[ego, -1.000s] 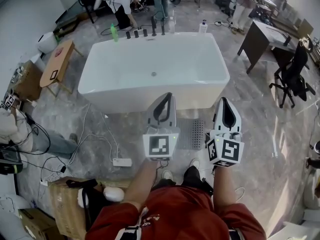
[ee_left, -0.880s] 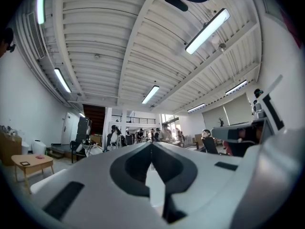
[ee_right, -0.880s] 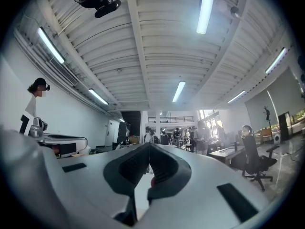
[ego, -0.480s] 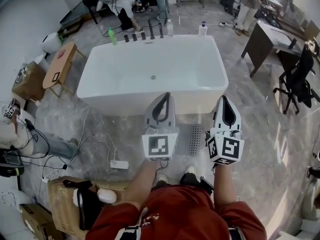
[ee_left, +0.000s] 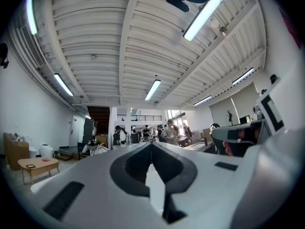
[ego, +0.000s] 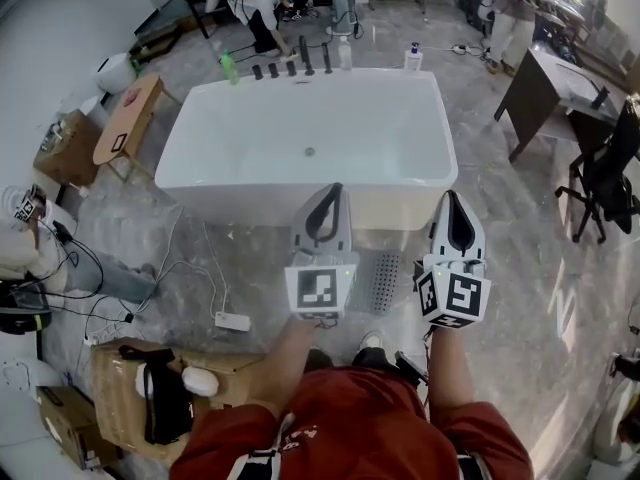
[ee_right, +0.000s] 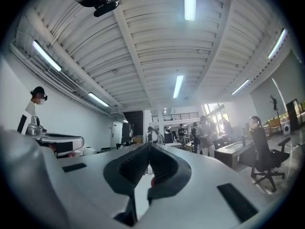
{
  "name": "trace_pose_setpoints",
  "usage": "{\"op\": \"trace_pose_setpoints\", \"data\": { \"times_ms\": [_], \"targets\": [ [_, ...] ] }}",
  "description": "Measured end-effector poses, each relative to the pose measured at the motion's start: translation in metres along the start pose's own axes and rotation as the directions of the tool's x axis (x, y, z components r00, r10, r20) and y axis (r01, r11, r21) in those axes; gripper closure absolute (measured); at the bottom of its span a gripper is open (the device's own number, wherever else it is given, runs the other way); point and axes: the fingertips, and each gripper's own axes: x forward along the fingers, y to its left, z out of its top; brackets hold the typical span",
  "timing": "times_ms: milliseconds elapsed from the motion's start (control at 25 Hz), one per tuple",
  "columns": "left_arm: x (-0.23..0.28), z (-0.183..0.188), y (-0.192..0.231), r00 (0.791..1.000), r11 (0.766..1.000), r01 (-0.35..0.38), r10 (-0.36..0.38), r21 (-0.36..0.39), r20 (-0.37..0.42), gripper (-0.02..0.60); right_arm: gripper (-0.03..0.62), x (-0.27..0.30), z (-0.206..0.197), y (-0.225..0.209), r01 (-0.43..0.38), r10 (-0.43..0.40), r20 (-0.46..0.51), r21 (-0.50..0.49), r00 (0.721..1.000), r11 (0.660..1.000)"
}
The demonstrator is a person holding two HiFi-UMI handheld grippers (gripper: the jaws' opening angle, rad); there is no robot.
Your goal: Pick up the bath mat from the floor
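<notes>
A small grey dotted bath mat (ego: 385, 280) lies flat on the marble floor in front of the white bathtub (ego: 250, 183), seen in the head view between my two grippers. My left gripper (ego: 328, 190) is held at chest height above the floor, left of the mat, jaws shut and empty. My right gripper (ego: 450, 198) hangs to the mat's right, also shut on nothing. Both gripper views point level across the room and show the closed left gripper (ee_left: 151, 144) and right gripper (ee_right: 149, 146), not the mat.
A white power strip (ego: 232, 321) with cables lies on the floor at left. A cardboard box (ego: 130, 398) stands at lower left, a wooden side table (ego: 128, 118) left of the tub. A dark desk (ego: 545, 88), an office chair (ego: 605, 183) and several people are farther off.
The head view has shifted a little, so tub and floor sit slightly lower and further right. Both grippers keep their pose and stay shut.
</notes>
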Motion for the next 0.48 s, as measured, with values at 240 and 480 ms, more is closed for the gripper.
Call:
{"op": "trace_pose_setpoints", "data": {
  "times_ms": [240, 480],
  "targets": [
    [0.01, -0.007, -0.002, 0.999, 1.0, -0.02, 0.02, -0.019, -0.026, 0.567, 0.582, 0.011, -0.008, -0.009, -0.016, 0.016, -0.02, 0.004, 1.0, 1.0],
    [0.021, -0.011, 0.011, 1.0, 1.0, -0.002, 0.001, -0.025, -0.023, 0.566, 0.582, 0.021, -0.007, -0.003, 0.002, -0.002, -0.017, -0.008, 1.0, 1.0]
  ]
}}
